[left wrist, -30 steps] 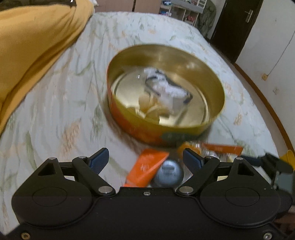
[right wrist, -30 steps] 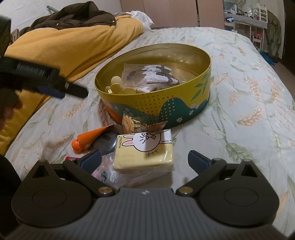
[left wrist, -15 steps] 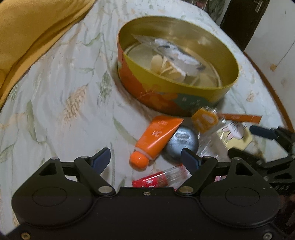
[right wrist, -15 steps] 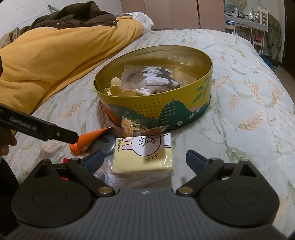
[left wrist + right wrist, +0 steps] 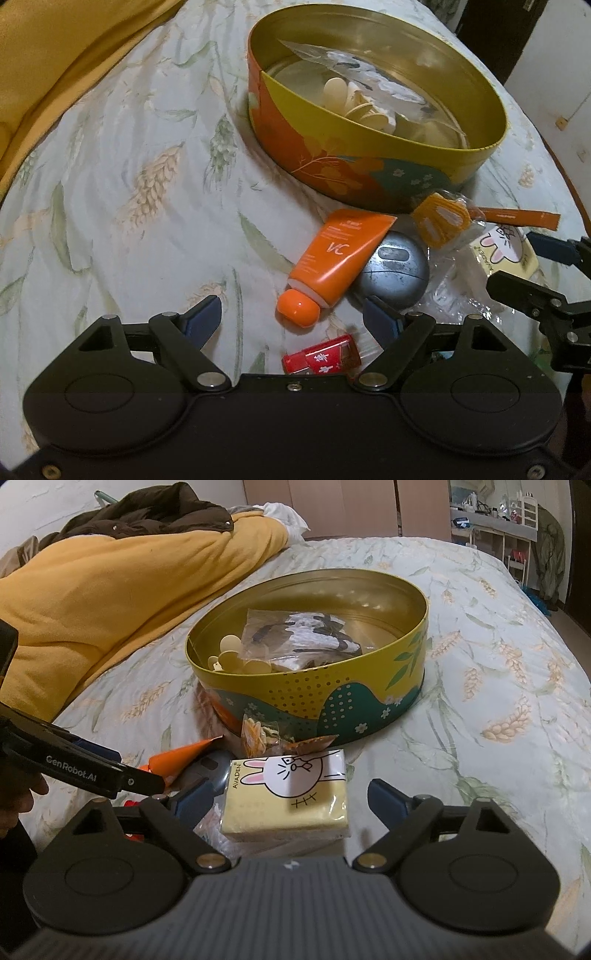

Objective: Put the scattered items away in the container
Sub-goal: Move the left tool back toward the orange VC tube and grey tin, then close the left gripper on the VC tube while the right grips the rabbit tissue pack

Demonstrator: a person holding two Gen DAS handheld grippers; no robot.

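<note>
A round yellow, green and orange tin (image 5: 362, 162) (image 5: 306, 698) stands on the bed and holds pale discs and a clear bag. In front of it lie an orange tube (image 5: 340, 254), a grey round case (image 5: 393, 275), a red packet (image 5: 321, 358), a small bag of orange sachets (image 5: 441, 221) and a yellow rabbit tissue pack (image 5: 291, 775). My left gripper (image 5: 291, 314) is open just above the tube's cap and the red packet. My right gripper (image 5: 288, 799) is closing around the tissue pack, and its pads are still clear of the pack's sides.
A yellow blanket (image 5: 110, 590) with a brown jacket (image 5: 147, 513) on it lies along the left of the bed. Crinkled clear plastic (image 5: 454, 299) lies under the tissue pack. The floral sheet (image 5: 498, 664) spreads to the right of the tin. A person's hand (image 5: 18, 805) shows at the left edge.
My left gripper has sunk and tipped down from over the tin to the loose items in front of it. The right gripper's jaws have narrowed slightly around the tissue pack.
</note>
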